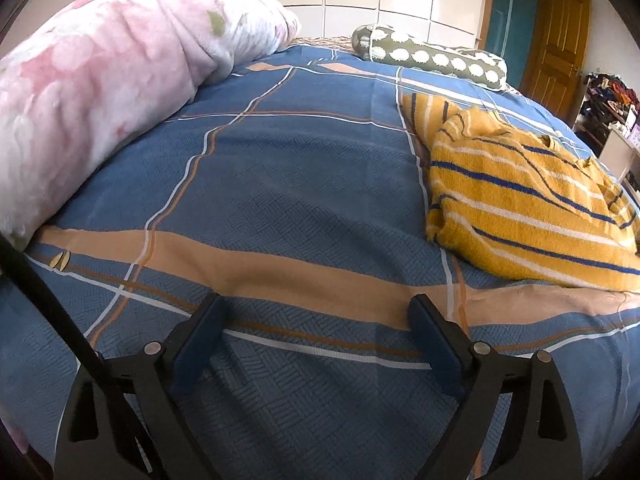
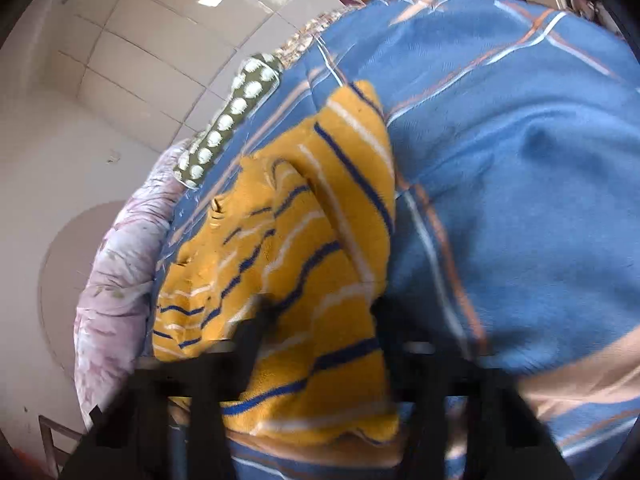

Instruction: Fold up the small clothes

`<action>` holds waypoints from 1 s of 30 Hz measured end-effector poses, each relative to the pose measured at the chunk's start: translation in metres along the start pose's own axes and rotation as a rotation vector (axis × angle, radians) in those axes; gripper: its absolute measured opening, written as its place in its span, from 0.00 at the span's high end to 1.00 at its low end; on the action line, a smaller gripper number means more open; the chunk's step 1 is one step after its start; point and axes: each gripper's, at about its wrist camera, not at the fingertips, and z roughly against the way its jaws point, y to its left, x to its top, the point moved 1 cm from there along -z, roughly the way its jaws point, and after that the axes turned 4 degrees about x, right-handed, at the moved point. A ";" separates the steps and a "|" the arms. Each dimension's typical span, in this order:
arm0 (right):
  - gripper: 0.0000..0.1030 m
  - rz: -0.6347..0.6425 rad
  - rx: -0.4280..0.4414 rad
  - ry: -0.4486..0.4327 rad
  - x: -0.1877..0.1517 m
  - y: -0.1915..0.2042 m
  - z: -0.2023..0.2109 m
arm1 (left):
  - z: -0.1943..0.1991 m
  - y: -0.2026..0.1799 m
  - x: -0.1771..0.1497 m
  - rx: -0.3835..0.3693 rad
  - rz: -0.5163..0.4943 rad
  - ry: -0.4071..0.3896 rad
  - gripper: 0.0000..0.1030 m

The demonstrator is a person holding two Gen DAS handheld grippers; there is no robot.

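Meanwhile, the left tool (image 1: 316, 320) hovers wide open and empty over the blue plaid bed cover (image 1: 280, 168); the blurred right tool (image 2: 316, 320) straddles the crumpled mustard-yellow striped knit top (image 2: 320, 240) near the bed's right edge, grip uncertain. Best pinch one hem edge, then spread flat.

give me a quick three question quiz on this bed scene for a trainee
1. True or false: the left gripper is open over the bedspread, holding nothing.
2. In the left wrist view, the yellow striped garment lies: A) left of the gripper, B) ahead and to its right, C) between its fingers.
3. Which item lies between the fingers of the right gripper?
Key: 1 true; 2 B; 3 the yellow striped garment.
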 end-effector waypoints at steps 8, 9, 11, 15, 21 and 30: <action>0.86 0.341 -0.248 -0.078 0.004 0.147 -0.001 | 0.069 0.031 -0.009 -0.093 0.119 -0.054 0.13; 0.86 0.404 -0.257 -0.070 -0.002 0.174 -0.011 | 0.080 0.036 -0.014 -0.103 0.129 -0.063 0.13; 0.86 0.521 -0.258 -0.032 -0.025 0.230 -0.043 | 0.096 0.046 -0.023 -0.123 0.146 -0.077 0.13; 0.87 0.662 -0.247 0.140 -0.089 0.295 -0.129 | 0.115 0.069 -0.041 -0.166 0.182 -0.074 0.13; 0.83 0.912 -0.468 0.212 -0.167 0.316 -0.223 | 0.128 0.098 -0.058 -0.214 0.251 -0.085 0.13; 0.76 1.016 -0.553 0.160 -0.191 0.341 -0.224 | 0.126 0.100 -0.062 -0.216 0.269 -0.086 0.13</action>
